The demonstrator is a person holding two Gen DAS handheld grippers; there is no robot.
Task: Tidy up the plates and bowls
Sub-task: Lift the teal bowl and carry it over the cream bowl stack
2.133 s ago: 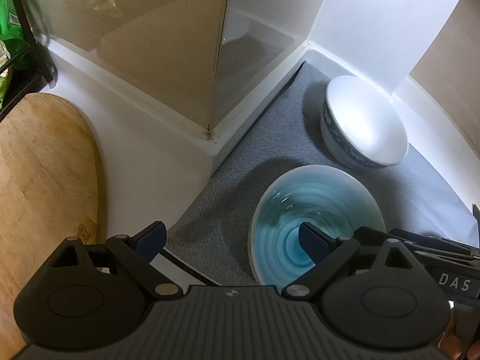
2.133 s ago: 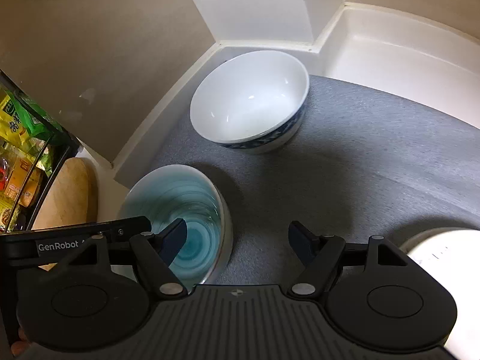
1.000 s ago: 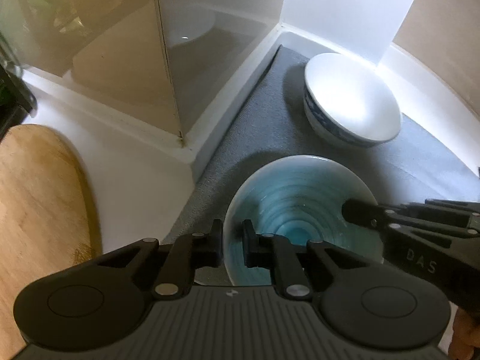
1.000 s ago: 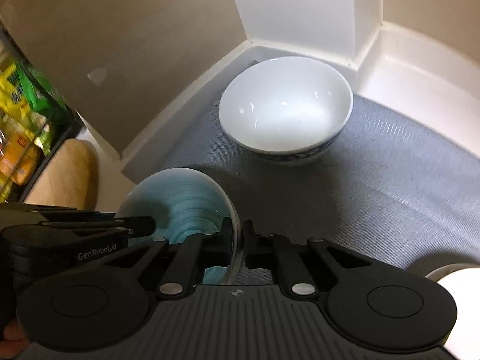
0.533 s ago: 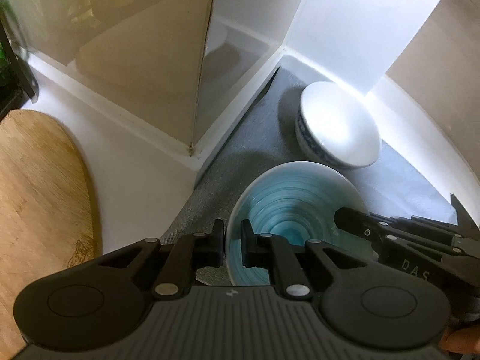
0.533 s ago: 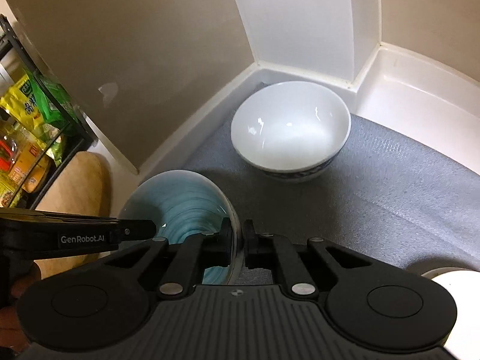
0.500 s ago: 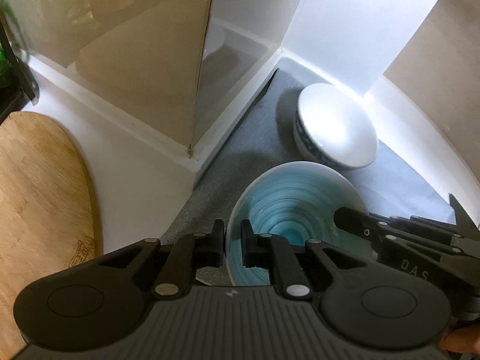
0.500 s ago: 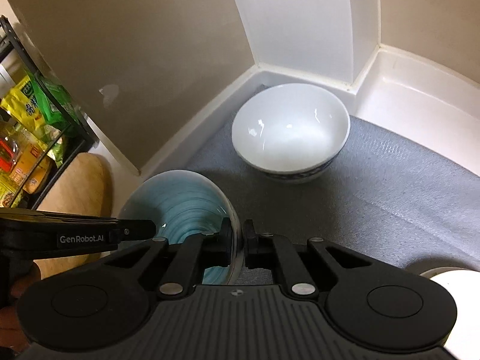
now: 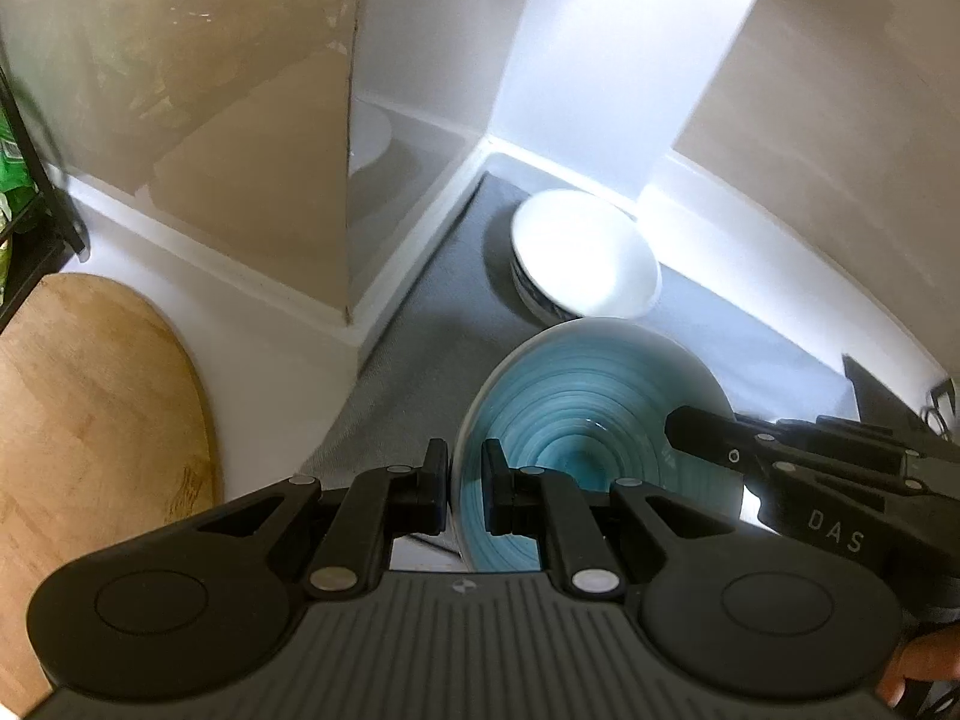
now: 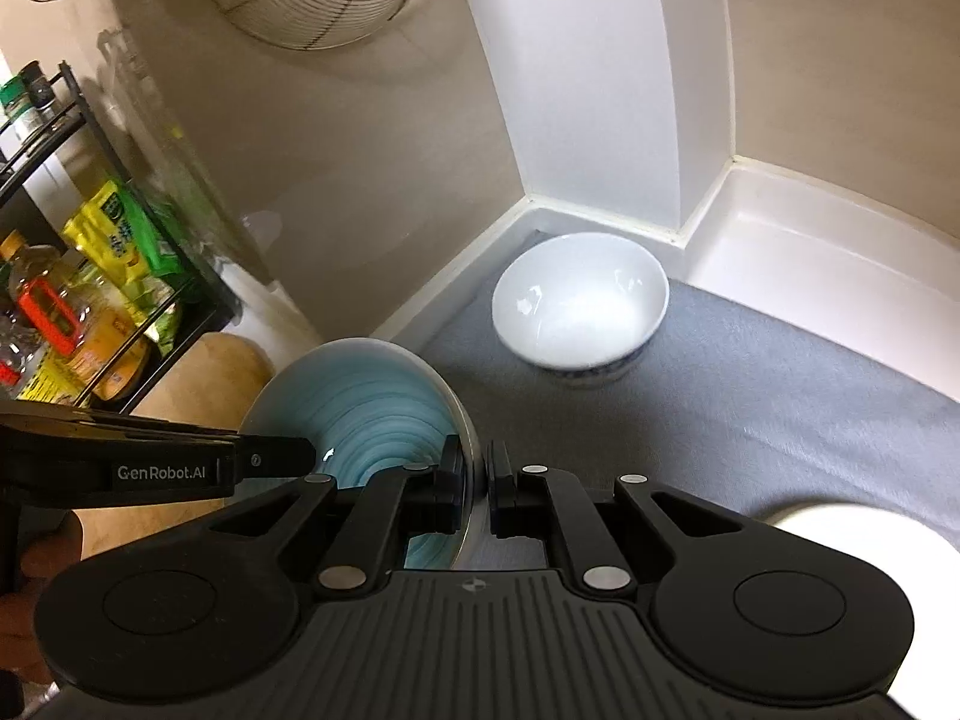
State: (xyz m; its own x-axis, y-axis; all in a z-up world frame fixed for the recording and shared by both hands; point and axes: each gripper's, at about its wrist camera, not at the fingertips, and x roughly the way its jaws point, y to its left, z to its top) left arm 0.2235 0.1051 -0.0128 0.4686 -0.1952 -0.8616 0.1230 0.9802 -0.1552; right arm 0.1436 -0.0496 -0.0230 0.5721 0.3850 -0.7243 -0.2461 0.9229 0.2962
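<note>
**Operator:** Fingers on both grippers are clamped on the teal bowl [image 9: 591, 414]: my left gripper [image 9: 467, 483] pinches its near-left rim, one finger inside and one outside, and my right gripper [image 10: 477, 489] pinches the opposite rim the same way. The bowl seems to be held clear of the grey mat [image 10: 750, 420], tipped slightly.

**Spotter:** Which way is the target from there?

**Operator:** I judge the white bowl [image 10: 579, 306] to be the nesting spot. In the right wrist view it sits at about one o'clock from the fingers, near the corner of the wall; in the left view it is at twelve to one, just past the teal rim.

**Spotter:** Nearer arm?

**Operator:** Right, I think. Outward: a cutting board [image 9: 90, 408] at nine o'clock, a rack of bottles [image 10: 78, 312] beyond.
</note>
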